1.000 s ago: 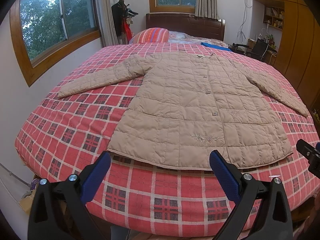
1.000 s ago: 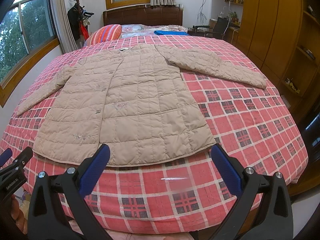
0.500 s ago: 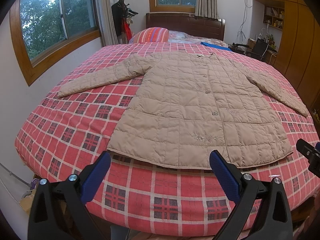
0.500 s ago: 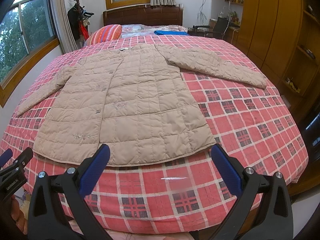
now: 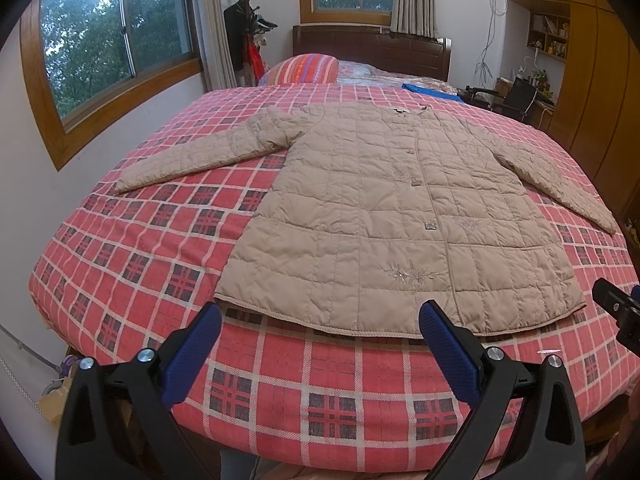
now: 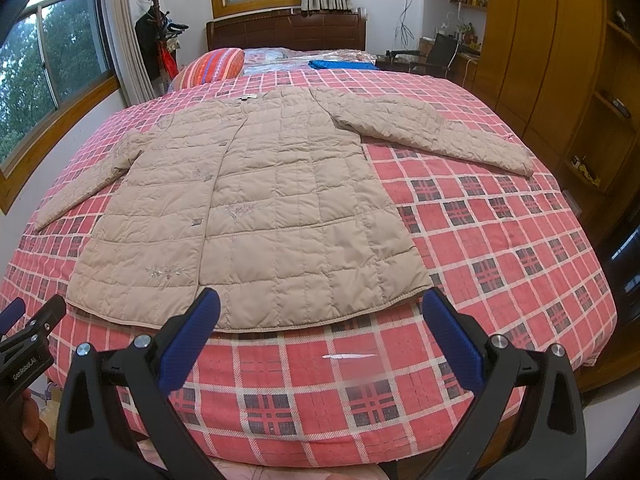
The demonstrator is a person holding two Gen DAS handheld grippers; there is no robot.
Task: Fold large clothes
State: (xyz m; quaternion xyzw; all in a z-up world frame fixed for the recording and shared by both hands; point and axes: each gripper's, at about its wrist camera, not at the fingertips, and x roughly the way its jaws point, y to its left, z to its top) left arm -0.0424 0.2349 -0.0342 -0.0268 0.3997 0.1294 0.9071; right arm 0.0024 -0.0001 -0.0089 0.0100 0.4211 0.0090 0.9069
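Note:
A beige quilted jacket (image 5: pixel 384 208) (image 6: pixel 256 208) lies flat and buttoned on the bed, front up, collar toward the headboard, both sleeves spread out to the sides. My left gripper (image 5: pixel 320 316) hovers open at the foot of the bed, just short of the jacket's hem, holding nothing. My right gripper (image 6: pixel 320 304) is also open and empty, near the hem's right half. In the right wrist view the left gripper's tip (image 6: pixel 32 324) shows at the left edge.
The bed carries a red plaid cover (image 5: pixel 152 240) (image 6: pixel 500 248). A striped pillow (image 5: pixel 304 68) and a blue cloth (image 6: pixel 340 65) lie near the wooden headboard (image 5: pixel 372 50). Wooden wardrobes (image 6: pixel 552 60) line the right side; a window wall (image 5: pixel 112 52) runs along the left.

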